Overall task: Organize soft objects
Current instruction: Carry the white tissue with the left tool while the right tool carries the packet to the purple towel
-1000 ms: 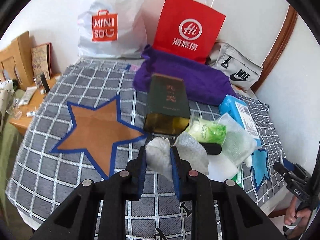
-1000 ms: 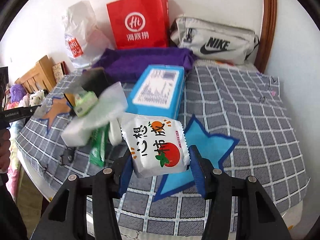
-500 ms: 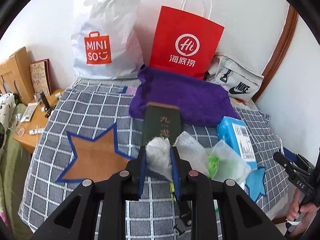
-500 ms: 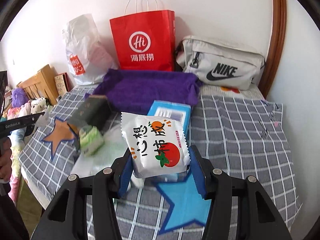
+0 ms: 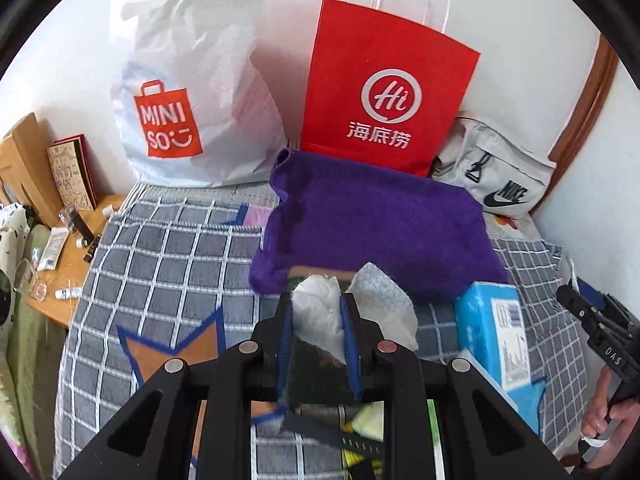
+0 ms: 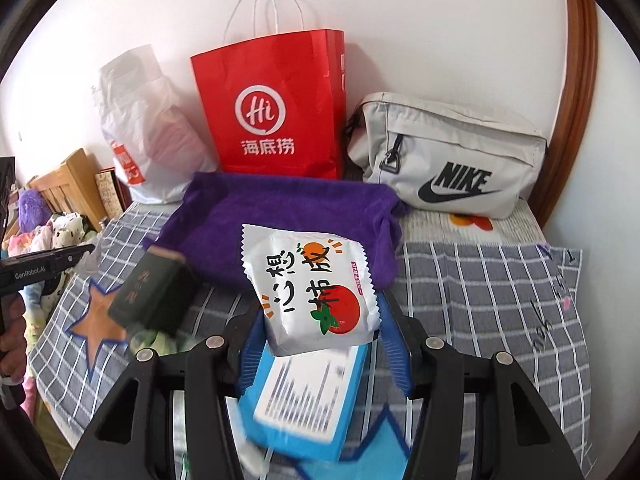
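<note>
My left gripper [image 5: 318,312] is shut on a crumpled white cloth [image 5: 320,312] and holds it above the checked bed cover, in front of the purple towel [image 5: 380,224]. My right gripper [image 6: 316,312] is shut on a white snack packet with a tomato print [image 6: 310,284], held above the blue box [image 6: 304,396] and in front of the purple towel [image 6: 288,220]. A dark green box [image 6: 154,292] lies left of it; in the left wrist view it is mostly hidden behind the fingers.
A white MINISO bag [image 5: 188,92], a red paper bag [image 5: 384,92] and a grey Nike pouch [image 5: 496,176] stand against the wall. An orange star mat [image 5: 176,356] and a blue star mat [image 6: 380,436] lie on the cover. A wooden side table [image 5: 64,248] stands left.
Both grippers have moved up and forward toward the purple towel, each still holding its object. The table items have dropped lower in both views.
</note>
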Tool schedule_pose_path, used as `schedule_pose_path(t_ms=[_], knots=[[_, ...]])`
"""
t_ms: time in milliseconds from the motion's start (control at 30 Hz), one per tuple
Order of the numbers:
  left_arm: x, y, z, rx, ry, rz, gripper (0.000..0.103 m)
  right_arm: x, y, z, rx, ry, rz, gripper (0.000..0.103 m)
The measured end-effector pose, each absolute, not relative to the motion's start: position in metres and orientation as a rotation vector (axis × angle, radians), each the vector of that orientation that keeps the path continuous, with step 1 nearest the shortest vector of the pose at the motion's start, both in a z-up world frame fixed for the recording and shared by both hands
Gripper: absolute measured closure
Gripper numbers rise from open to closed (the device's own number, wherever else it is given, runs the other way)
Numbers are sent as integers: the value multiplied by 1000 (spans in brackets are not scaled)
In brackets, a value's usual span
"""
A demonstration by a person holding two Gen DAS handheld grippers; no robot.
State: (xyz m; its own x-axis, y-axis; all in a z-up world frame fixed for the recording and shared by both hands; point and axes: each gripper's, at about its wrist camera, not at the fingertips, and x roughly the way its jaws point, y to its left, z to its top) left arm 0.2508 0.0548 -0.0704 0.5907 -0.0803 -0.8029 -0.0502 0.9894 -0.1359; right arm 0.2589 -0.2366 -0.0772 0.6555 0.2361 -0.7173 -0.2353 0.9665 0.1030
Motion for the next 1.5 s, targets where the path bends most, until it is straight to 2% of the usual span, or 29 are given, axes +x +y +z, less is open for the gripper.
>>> schedule_pose_path(t_ms=[767,1167,1500], knots=[[400,48,-97,-116,1003,-22,81,423,-201,-93,-67,851,296,50],[453,43,-142,-148,1073,-32,81,468,-203,-149,-67,964,294,50],[461,49,-157,-164,1088,-43,79,485,-213,-175,-23,1033,305,50]])
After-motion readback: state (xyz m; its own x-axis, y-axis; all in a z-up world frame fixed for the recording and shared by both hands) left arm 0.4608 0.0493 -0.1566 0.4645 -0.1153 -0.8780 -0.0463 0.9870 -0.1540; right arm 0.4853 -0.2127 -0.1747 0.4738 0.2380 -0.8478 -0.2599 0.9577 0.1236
